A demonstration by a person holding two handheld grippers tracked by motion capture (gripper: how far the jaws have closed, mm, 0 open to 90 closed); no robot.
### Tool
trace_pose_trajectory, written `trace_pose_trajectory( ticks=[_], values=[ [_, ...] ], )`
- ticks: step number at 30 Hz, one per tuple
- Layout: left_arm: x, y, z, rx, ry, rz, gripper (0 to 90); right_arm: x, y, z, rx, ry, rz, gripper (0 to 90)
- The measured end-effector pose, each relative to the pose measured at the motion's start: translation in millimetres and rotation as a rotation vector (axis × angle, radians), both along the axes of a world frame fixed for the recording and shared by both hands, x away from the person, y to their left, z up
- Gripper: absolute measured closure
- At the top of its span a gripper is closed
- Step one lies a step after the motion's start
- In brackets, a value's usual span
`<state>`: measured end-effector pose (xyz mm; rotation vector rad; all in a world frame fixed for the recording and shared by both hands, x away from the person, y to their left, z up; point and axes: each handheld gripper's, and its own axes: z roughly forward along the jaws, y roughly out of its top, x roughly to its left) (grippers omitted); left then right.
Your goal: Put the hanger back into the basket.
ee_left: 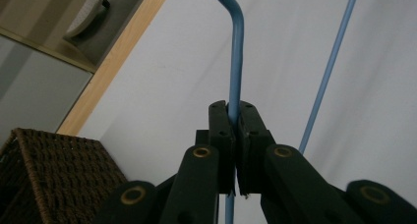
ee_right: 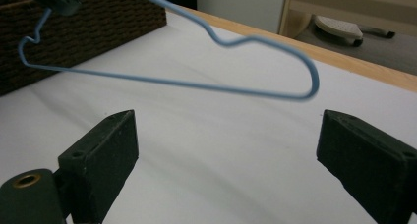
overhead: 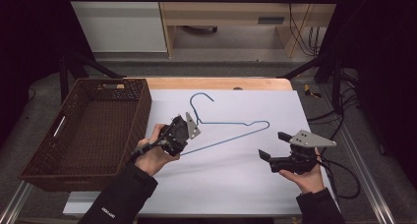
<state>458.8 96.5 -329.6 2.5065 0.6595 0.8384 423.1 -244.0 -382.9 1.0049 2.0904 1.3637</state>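
A thin blue wire hanger (overhead: 231,124) hangs a little above the white table cover, its hook toward the far side. My left gripper (overhead: 189,126) is shut on the hanger's wire near its left shoulder; in the left gripper view the blue wire (ee_left: 235,67) runs up from between the pressed pads (ee_left: 222,118). My right gripper (overhead: 273,145) sits to the right of the hanger and nearer the front, its jaws wide apart and nothing between them. In the right gripper view the hanger's right end (ee_right: 305,84) floats beyond the two black pads (ee_right: 105,145).
A dark brown wicker basket (overhead: 34,172) stands at the table's left, close to my left hand. The white cover (overhead: 221,184) ends in a wooden table edge (overhead: 216,83) at the far side. Cables (overhead: 344,172) trail off the right side.
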Motion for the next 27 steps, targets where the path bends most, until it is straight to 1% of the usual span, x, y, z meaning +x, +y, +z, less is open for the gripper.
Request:
trace_pose_trajectory(
  ticks=[2, 4, 5, 6, 8, 9, 12, 14, 16, 19, 20, 21, 23, 27],
  values=[
    [1.9, 0.8, 4.3, -0.006, 0.01, 0.007, 87.1, -0.4, -2.9, -3.5, -0.009, 0.014, -0.015, 8.8],
    [3.4, 1.9, 9.4, -0.006, 0.015, 0.019, 87.1, -0.9, -6.2, -7.6, -0.007, 0.026, -0.025, 8.8],
    [4.4, 2.9, 12.3, -0.015, 0.024, 0.019, 87.2, -1.0, -7.1, -9.0, -0.008, 0.031, -0.028, 8.7],
    [4.8, 3.4, 14.8, -0.015, 0.024, 0.026, 87.2, -1.2, -8.4, -11.0, -0.008, 0.037, -0.034, 8.7],
    [4.8, 4.5, 19.7, -0.007, 0.024, 0.019, 87.2, -1.6, -9.8, -14.0, -0.011, 0.045, -0.038, 8.6],
    [4.5, 5.1, 23.0, -0.004, 0.024, 0.028, 87.2, -2.0, -10.1, -15.1, -0.011, 0.047, -0.042, 8.6],
    [5.3, 10.4, 38.1, 0.01, 0.02, 0.044, 87.1, -2.4, -12.1, -18.0, -0.016, 0.058, -0.047, 8.5],
    [6.0, 14.9, 47.8, 0.002, 0.014, 0.058, 87.1, -2.2, -13.2, -19.3, -0.013, 0.059, -0.049, 8.5],
    [7.6, 21.7, 58.2, -0.021, 0.012, 0.082, 87.1, -2.3, -13.9, -20.1, -0.009, 0.065, -0.052, 8.5],
    [9.8, 33.9, 71.1, -0.033, -0.001, 0.102, 87.1, -1.8, -14.2, -21.9, -0.016, 0.067, -0.052, 8.5],
    [9.8, 33.9, 71.1, -0.033, -0.001, 0.102, 87.1, -1.7, -14.2, -22.6, -0.017, 0.068, -0.051, 8.5],
    [11.2, 40.9, 75.9, -0.041, -0.004, 0.12, 87.2, -1.3, -14.2, -23.3, -0.017, 0.064, -0.051, 8.5],
    [13.1, 50.2, 80.7, -0.055, -0.005, 0.138, 87.1, -0.9, -14.1, -24.2, -0.018, 0.07, -0.054, 8.5],
    [17.8, 72.0, 92.1, -0.097, -0.002, 0.185, 87.2, 0.1, -15.1, -25.6, -0.014, 0.073, -0.059, 8.5]
  ],
)
